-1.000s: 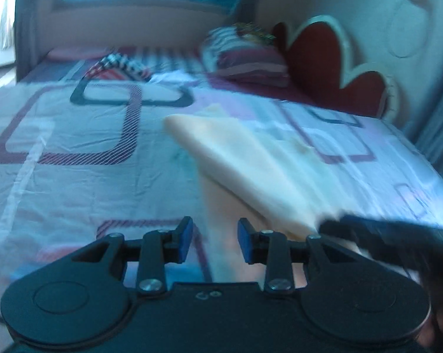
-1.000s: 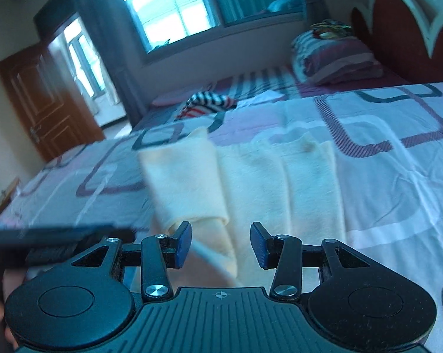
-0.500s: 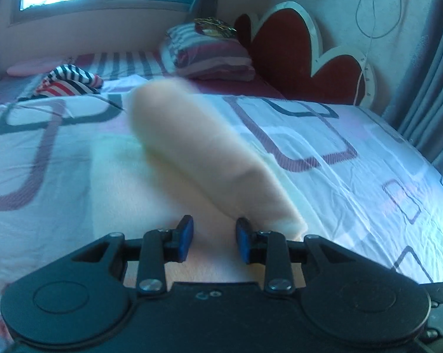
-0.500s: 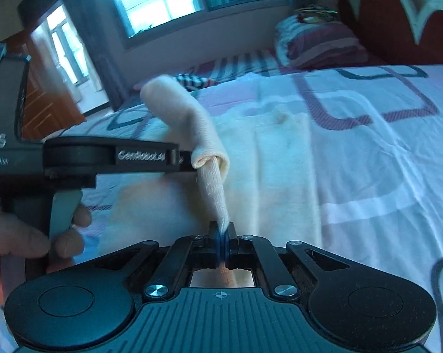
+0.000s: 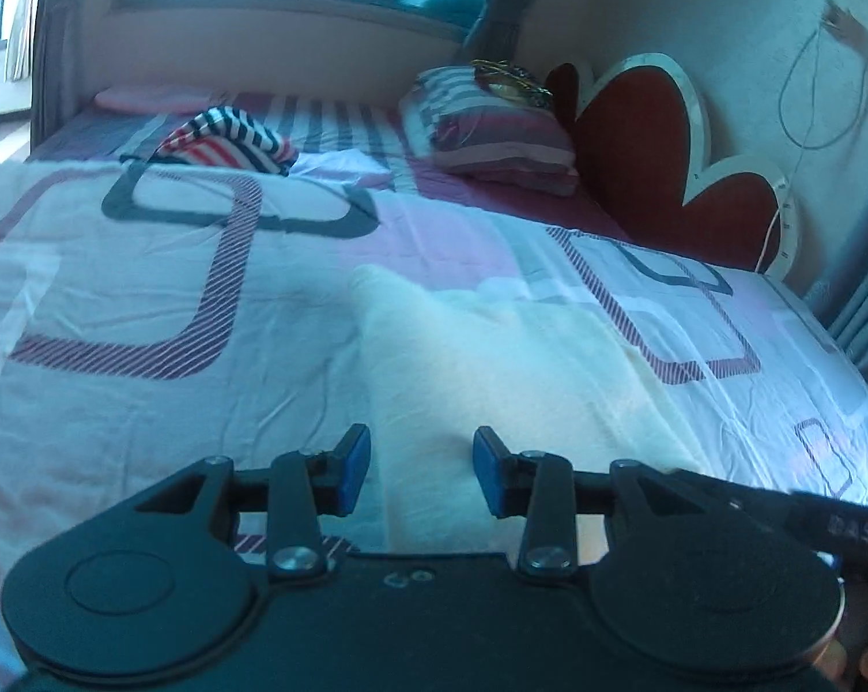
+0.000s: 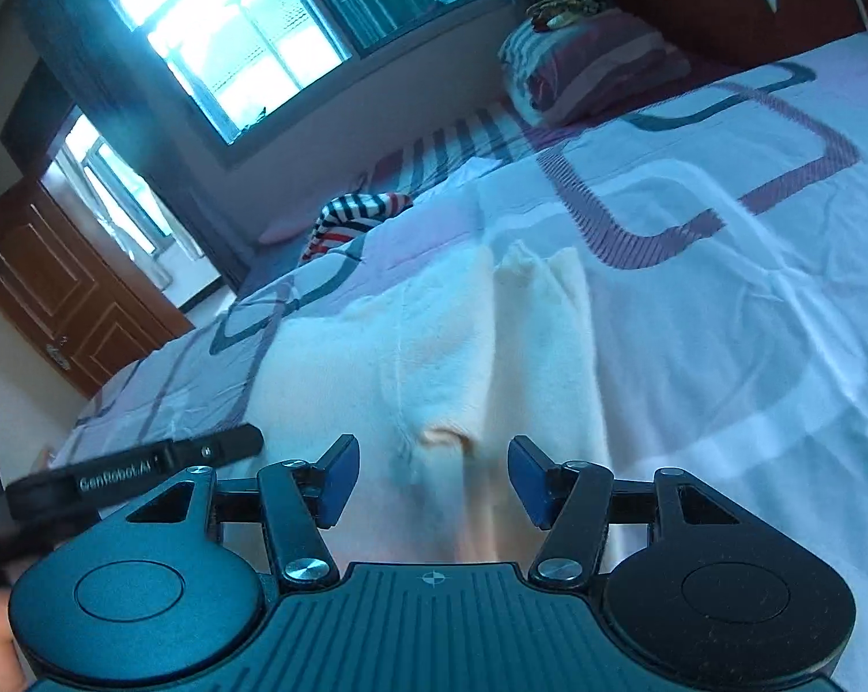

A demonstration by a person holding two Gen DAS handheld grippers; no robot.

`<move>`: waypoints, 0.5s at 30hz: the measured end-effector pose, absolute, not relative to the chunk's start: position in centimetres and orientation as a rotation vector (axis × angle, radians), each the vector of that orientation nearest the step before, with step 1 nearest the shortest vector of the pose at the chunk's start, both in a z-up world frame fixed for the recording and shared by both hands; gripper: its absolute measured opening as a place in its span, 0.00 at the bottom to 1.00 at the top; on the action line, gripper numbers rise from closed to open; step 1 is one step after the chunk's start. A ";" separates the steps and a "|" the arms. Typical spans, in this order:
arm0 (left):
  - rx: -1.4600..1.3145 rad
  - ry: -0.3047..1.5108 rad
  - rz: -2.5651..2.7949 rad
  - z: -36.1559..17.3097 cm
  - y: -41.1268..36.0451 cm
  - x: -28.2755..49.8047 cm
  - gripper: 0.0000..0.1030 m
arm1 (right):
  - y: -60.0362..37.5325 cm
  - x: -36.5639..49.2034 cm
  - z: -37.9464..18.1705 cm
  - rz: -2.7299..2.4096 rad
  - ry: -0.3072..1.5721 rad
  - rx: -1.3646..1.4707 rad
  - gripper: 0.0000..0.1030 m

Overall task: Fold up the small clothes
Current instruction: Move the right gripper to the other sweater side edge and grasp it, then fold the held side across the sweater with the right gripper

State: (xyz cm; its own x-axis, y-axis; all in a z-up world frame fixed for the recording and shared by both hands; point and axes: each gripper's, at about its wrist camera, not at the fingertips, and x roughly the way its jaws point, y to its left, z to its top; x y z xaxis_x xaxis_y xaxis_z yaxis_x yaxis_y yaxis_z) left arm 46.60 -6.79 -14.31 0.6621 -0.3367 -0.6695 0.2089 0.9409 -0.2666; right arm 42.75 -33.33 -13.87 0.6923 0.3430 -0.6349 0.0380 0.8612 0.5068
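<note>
The right gripper point(image 6: 428, 476) has let go: its jaws, clamped on the cream garment point(image 5: 509, 380) half a second ago, now stand wide apart with nothing between them. The raised fold has dropped, and the cloth lies flat on the patterned bedsheet point(image 5: 146, 300), just beyond both sets of fingers. The left gripper point(image 5: 421, 470) hovers over the cloth's near left edge, jaws wide and empty too. Far back, a striped garment point(image 5: 226, 138) sits on the left and a striped pillow point(image 5: 491, 132) leans by the red headboard point(image 5: 664, 173) on the right.
</note>
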 end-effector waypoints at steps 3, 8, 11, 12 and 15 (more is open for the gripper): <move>-0.184 0.795 -0.322 -14.8 -6.9 46.9 0.37 | -33.2 44.0 -15.0 0.183 0.823 0.555 0.55; -0.233 0.815 -0.312 -15.6 -6.8 47.3 0.39 | -32.7 44.4 -14.9 0.192 0.825 0.567 0.22; -0.239 0.813 -0.313 -15.8 -6.7 47.2 0.40 | -32.5 44.7 -15.0 0.197 0.838 0.534 0.22; -0.236 0.812 -0.313 -15.8 -6.7 47.2 0.40 | -32.6 44.9 -15.1 0.198 0.844 0.547 0.22; -0.242 0.812 -0.310 -15.6 -7.0 47.2 0.40 | -32.3 44.9 -14.7 0.200 0.830 0.527 0.15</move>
